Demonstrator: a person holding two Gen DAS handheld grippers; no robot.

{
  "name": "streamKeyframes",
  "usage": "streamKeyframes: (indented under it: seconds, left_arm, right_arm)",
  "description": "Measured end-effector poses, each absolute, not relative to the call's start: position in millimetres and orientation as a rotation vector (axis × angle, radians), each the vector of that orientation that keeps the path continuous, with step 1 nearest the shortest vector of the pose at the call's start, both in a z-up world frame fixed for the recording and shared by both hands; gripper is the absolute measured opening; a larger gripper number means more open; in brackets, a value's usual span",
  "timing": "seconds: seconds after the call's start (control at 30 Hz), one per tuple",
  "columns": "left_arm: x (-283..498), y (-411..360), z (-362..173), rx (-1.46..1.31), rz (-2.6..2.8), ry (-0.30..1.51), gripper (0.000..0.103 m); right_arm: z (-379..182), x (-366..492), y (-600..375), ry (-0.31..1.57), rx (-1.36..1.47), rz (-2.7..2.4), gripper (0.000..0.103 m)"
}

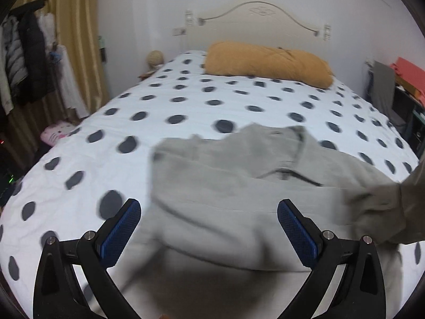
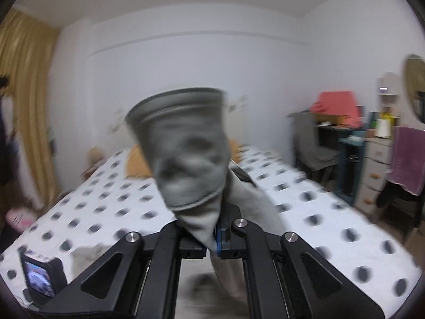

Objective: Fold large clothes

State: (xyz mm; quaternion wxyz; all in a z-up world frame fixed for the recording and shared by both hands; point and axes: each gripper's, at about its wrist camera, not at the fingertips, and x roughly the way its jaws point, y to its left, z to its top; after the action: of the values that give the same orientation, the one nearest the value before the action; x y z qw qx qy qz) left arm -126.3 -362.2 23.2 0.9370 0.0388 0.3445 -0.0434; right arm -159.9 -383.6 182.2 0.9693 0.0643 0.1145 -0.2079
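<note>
A large grey-beige garment lies spread on the polka-dot bed, its collar toward the headboard. My left gripper is open and empty, hovering over the garment's near part, fingers wide apart. One sleeve is lifted off to the right. In the right wrist view my right gripper is shut on that sleeve's cuff, which stands up blurred in front of the camera above the bed.
An orange pillow lies at the headboard. Hanging clothes and a curtain are at the left. A chair, desk and drawers stand at the right. A small device with a screen sits at the bed's near left.
</note>
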Motion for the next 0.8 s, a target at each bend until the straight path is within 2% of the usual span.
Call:
streamKeyframes:
  seconds: [0.1, 0.27, 0.57, 0.6, 0.67, 0.73, 0.8]
  left_arm:
    - [-119, -306, 12, 0.032, -0.032, 0.714, 0.103]
    - [-110, -263, -6, 0.028, 0.003, 0.744, 0.103]
    - [-109, -225, -26, -0.010, 0.012, 0.776, 0.103]
    - [-109, -222, -29, -0.018, 0.014, 0.779, 0.103]
    - [-107, -221, -33, -0.027, 0.012, 0.788, 0.103]
    - [-108, -225, -34, -0.024, -0.002, 0.796, 0.103]
    - [-111, -227, -32, -0.023, -0.012, 0.789, 0.103]
  right_arm:
    - [142, -92, -331, 0.344, 0.133, -0.283, 0.004]
    - [77, -26, -259, 0.494, 0.030, -0.219, 0.004]
    - [-11, 26, -204, 0.717, -0.092, -0.130, 0.005]
    - [-19, 26, -201, 0.739, -0.097, -0.121, 0.007]
    - [-41, 30, -193, 0.811, -0.142, -0.077, 0.031]
    - [-60, 33, -188, 0.898, -0.247, -0.067, 0.040]
    - [-58, 21, -196, 0.902, -0.220, -0.052, 0.057]
